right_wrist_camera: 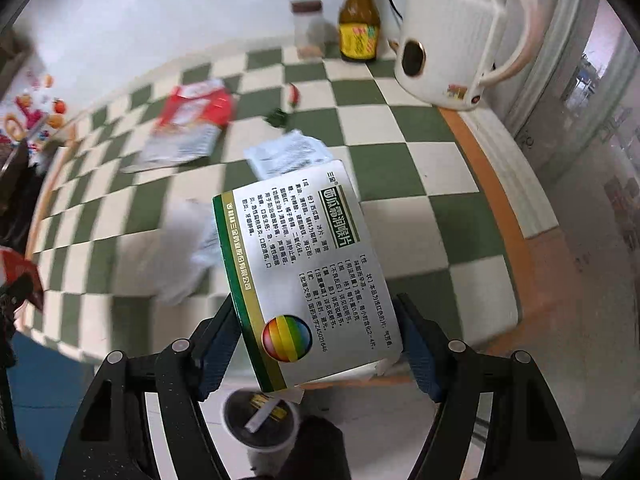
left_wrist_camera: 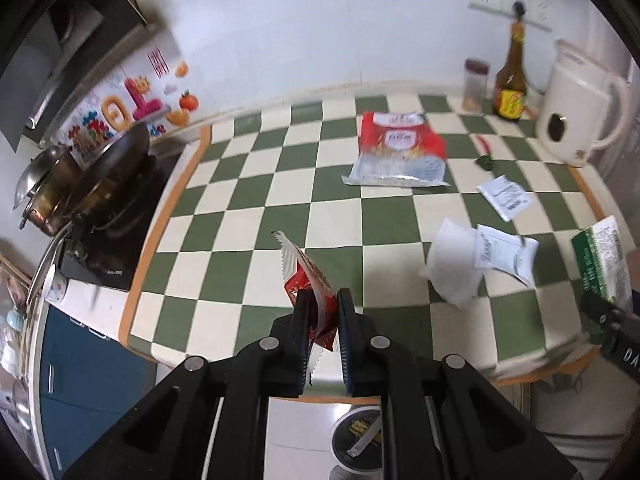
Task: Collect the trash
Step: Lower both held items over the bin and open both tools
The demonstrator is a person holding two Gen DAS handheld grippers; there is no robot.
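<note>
Left wrist: two white sachets [left_wrist_camera: 505,197] [left_wrist_camera: 505,254]

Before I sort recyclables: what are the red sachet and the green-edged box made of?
Red sachet: glossy plastic or foil film, judging by its serrated edge and creases. Green-edged box: printed cardboard, seemingly coated; flat stiff panels with a slight sheen.

Red sachet [left_wrist_camera: 310,292] pinched upright between jaws; green-and-white medicine box [right_wrist_camera: 308,272] clamped, tilted.

White wall [left_wrist_camera: 320,20] behind green-checked counter [left_wrist_camera: 280,200], blue cabinet [left_wrist_camera: 88,360] below
</note>
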